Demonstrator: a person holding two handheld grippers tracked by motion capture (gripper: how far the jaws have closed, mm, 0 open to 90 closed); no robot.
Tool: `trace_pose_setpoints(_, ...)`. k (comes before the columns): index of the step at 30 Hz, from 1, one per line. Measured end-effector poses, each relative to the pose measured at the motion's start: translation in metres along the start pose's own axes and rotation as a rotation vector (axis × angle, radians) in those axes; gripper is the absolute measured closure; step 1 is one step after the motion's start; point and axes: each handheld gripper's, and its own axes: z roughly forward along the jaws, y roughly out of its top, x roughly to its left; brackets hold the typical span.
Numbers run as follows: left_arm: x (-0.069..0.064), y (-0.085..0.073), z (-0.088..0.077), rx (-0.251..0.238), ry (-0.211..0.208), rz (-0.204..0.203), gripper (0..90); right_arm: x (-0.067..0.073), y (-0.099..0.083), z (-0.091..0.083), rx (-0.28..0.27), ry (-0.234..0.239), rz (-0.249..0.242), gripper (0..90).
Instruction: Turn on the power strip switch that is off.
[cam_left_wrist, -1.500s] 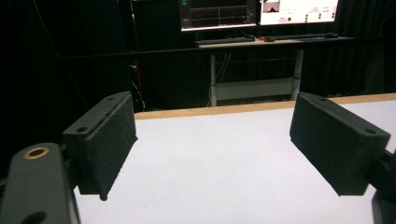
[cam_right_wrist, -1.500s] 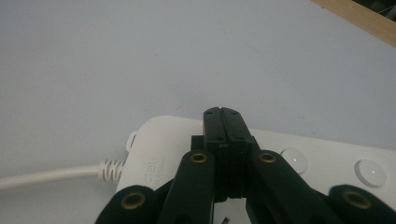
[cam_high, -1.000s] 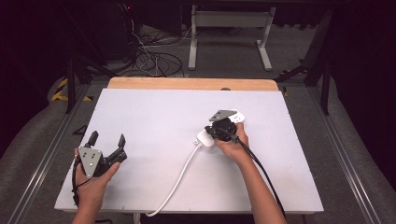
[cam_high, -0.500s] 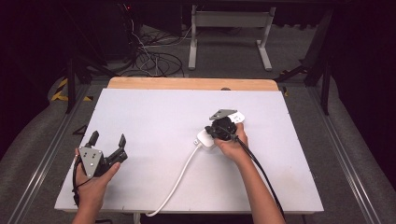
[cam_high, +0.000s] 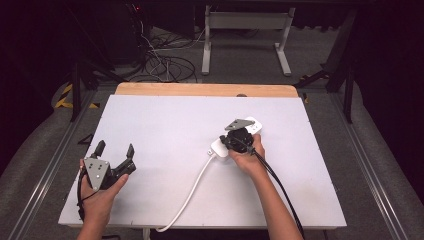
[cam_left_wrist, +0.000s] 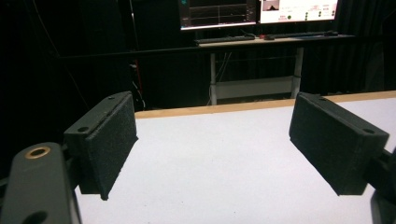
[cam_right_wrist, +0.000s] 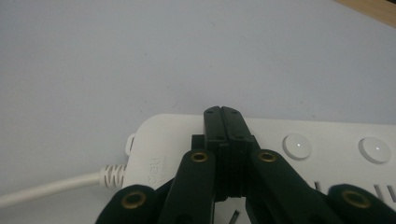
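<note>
A white power strip (cam_high: 239, 138) lies on the white table (cam_high: 165, 125) right of its middle, its cord (cam_high: 187, 197) trailing to the table's near edge. The right claw (cam_right_wrist: 222, 113) is closed, jaws pressed flat together with nothing between them, tips over the strip's cord end just beside two round buttons (cam_right_wrist: 297, 145). The left claw (cam_high: 115, 148) sits well left of the strip near the table's near-left corner, jaws spread wide and empty.

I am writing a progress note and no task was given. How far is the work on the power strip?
Done: the right tool is at the power strip, its jaws closed together on top, near the cord end. In hand: it seems to press there; the round buttons beside it are untouched. Left: unclear; the left tool waits open over the bare table.
</note>
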Motion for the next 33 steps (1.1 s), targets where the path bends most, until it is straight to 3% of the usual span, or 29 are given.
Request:
trace_pose_setpoints(9, 0.000, 0.000, 0.000, 0.000, 0.002, 0.000, 15.8, 0.001, 0.000, 0.000, -0.001, -0.008, -0.010, 90.0)
trace_pose_setpoints(13, 0.000, -0.001, 0.001, 0.003, 0.003, 0.009, 15.8, 0.001, -0.004, 0.000, -0.030, -0.007, 0.004, 90.0)
trace_pose_setpoints(20, 0.000, -0.001, 0.001, 0.003, 0.005, 0.009, 15.8, 0.000, -0.004, -0.003, -0.033, 0.006, 0.018, 90.0)
trace_pose_setpoints(26, 0.000, -0.002, 0.003, 0.011, 0.003, 0.013, 15.9, -0.002, -0.010, -0.003, -0.155, 0.036, 0.037, 90.0)
trace_pose_setpoints(33, 0.000, -0.002, 0.001, 0.006, 0.004, 0.006, 16.0, -0.004, -0.010, -0.015, -0.189, 0.020, -0.005, 90.0)
